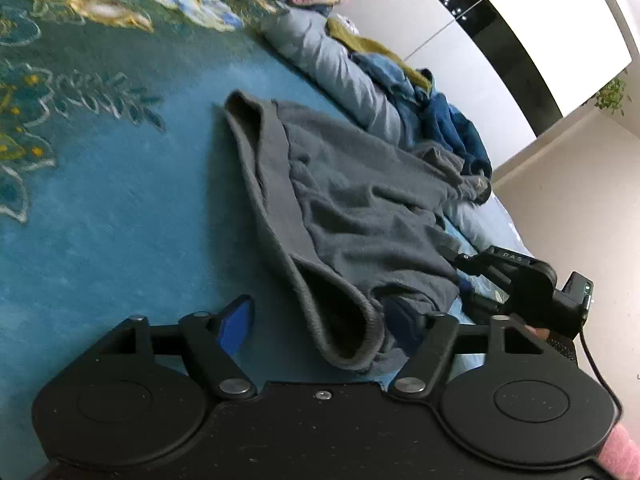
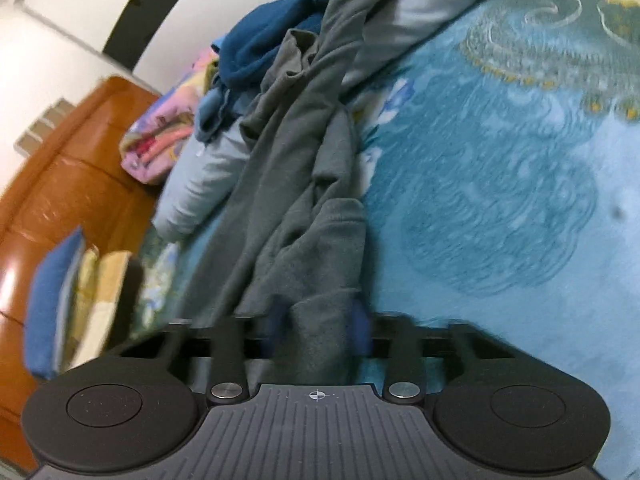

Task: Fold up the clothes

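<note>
While the grey garment [image 1: 360, 200] lies spread across the teal bedspread [image 1: 120, 220], the left gripper [image 1: 320, 320] has its fingers spread wide around the ribbed hem. The right gripper [image 2: 320, 328] pinches a bunched fold of that garment, beside the clothes pile [image 2: 272, 40].

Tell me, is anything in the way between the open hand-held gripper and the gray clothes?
Nothing visible is. The left hand-held gripper is open, and the gray clothes' cuff lies right between its fingers on the blue blanket. The right hand-held gripper already pinches the same clothes.
</note>
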Tool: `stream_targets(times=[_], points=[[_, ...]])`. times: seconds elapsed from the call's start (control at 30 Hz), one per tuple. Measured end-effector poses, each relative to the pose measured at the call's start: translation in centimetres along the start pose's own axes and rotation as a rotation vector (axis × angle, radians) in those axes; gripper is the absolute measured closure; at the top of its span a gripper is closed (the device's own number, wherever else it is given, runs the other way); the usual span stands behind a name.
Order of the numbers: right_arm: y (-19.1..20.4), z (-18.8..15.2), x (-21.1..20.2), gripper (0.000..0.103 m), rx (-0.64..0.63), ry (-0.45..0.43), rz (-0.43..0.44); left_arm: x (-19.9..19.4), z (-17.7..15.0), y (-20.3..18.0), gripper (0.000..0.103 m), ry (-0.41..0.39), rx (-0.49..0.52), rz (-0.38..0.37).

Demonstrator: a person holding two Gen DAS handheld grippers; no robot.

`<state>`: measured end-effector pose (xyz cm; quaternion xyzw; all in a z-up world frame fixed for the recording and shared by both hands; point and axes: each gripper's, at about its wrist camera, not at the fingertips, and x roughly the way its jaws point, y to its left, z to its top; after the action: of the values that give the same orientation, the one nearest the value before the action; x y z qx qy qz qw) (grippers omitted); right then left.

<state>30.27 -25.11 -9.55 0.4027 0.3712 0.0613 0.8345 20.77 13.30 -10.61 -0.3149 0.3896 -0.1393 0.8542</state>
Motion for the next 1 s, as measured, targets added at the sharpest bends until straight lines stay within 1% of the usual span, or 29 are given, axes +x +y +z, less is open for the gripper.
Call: stream_targets(times=[0.03,0.07,0.1,0.17,0.23,0.33,0.4,0.47,0.5,0.57,0.6,0.67,0.73,0.77,0.83,0.9,0.93,1.0], points=[[0.0,0.0,-0.4,0.094,0.006,-0.018,0.015,0.2,0.0,-0.2,0.071,0.01,0.001,-0.009],[-0.1,0.0,-0.7,0.095,0.012,-0.036,0.029,0.4,-0.1,-0.5,0.083,0.018,0.006,-0.024],[-0.1,0.1,-1.5,0.096,0.014,-0.06,0.055,0.5,-0.2,-0.9,0.092,0.023,0.018,-0.039],[0.0,0.3,-3.3,0.096,0.007,-0.11,0.075,0.8,-0.5,-2.0,0.094,0.033,0.043,-0.076],[0.1,0.6,-6.0,0.096,-0.002,-0.177,0.092,1.1,-1.2,-3.8,0.094,0.05,0.072,-0.148],[-0.2,1.9,-11.4,0.096,-0.027,-0.282,0.101,1.7,-2.1,-7.0,0.095,0.072,0.134,-0.262],[0.3,2.7,-15.5,0.096,-0.067,-0.358,0.074,1.7,-2.6,-8.9,0.095,0.074,0.154,-0.346],[1.4,3.1,-19.5,0.096,-0.124,-0.436,0.041,1.4,-2.8,-10.4,0.095,0.052,0.163,-0.417],[2.5,2.9,-21.6,0.096,-0.177,-0.483,0.022,1.1,-2.7,-10.7,0.095,0.034,0.162,-0.435],[4.6,2.1,-24.3,0.096,-0.275,-0.538,0.003,0.1,-2.2,-10.7,0.095,-0.005,0.161,-0.443],[5.7,1.6,-25.2,0.096,-0.314,-0.548,0.015,-0.5,-1.7,-10.3,0.095,-0.028,0.164,-0.43],[6.8,1.0,-25.4,0.096,-0.351,-0.53,0.032,-1.7,-0.6,-8.6,0.095,-0.084,0.158,-0.371],[7.3,0.2,-23.8,0.097,-0.37,-0.478,0.025,-3.0,0.5,-6.2,0.095,-0.137,0.133,-0.284],[7.2,-0.3,-22.6,0.097,-0.361,-0.439,0.024,-3.6,1.1,-5.0,0.095,-0.163,0.123,-0.235],[7.4,-1.9,-19.3,0.097,-0.354,-0.325,0.024,-4.7,1.9,-2.6,0.095,-0.206,0.113,-0.134],[8.0,-4.1,-15.4,0.097,-0.383,-0.215,0.018,-5.8,2.5,-0.1,0.095,-0.237,0.077,-0.055],[8.2,-4.8,-13.9,0.097,-0.387,-0.168,0.023,-6.2,2.7,1.1,0.095,-0.248,0.059,-0.022],[8.7,-6.2,-11.0,0.097,-0.394,-0.08,0.051,-6.7,2.9,3.1,0.095,-0.246,0.025,0.008]])
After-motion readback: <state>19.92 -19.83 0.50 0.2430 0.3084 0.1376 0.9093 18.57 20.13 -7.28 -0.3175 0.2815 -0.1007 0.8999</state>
